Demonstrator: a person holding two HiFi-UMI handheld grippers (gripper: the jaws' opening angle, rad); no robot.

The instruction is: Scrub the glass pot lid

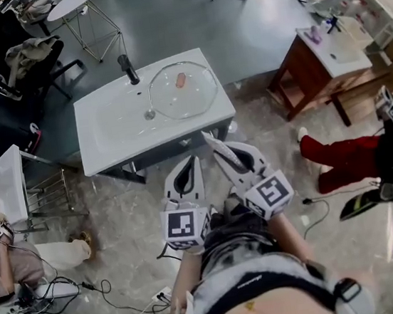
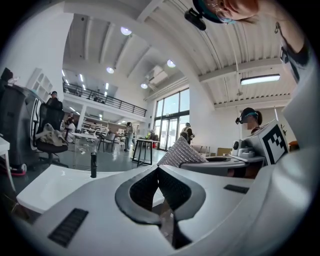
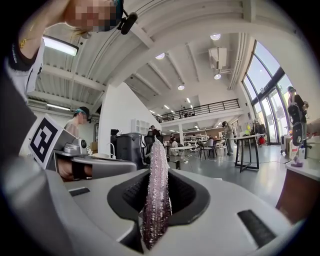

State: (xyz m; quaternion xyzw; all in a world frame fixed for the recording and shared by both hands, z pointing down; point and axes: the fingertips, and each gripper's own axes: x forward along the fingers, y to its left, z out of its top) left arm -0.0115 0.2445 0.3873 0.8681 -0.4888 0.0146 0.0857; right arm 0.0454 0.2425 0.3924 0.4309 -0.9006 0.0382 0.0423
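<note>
Head view, round clear glass lid in glossy white sink, right gripper pinching glittery scrubber, left gripper jaws pressed together

Beyond the left tool, a pinkish spot on the glass lid is unreadably small; the right tool hides the scrubber low down.

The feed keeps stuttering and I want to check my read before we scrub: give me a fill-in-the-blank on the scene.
1. In the head view, the glass pot lid lies on the white sink, to the ____ of the black faucet.
2. The right gripper has its jaws ____ on the sparkly scrub cloth.
3. The left gripper is shut and holds ____.

Missing words: right; shut; nothing.
</note>
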